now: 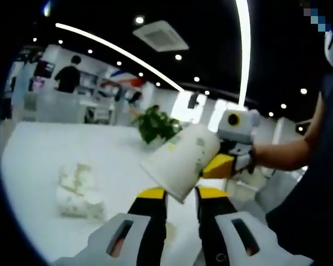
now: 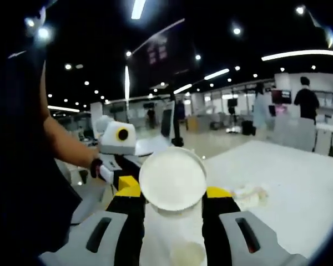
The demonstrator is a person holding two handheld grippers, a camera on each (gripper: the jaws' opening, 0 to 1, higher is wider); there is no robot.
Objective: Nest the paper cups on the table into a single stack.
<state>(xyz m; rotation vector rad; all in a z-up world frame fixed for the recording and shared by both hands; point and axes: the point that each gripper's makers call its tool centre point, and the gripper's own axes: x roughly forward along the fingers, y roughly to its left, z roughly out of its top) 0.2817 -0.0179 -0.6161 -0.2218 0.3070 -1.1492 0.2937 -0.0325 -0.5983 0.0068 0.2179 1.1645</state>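
Left gripper [image 1: 180, 195] clamps paper cup [image 1: 182, 159]; greenish print unreadable.

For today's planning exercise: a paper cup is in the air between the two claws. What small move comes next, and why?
Probably lower the cup toward the table. It hangs tilted in the air between the left claw and the right claw, not yet in any stack.
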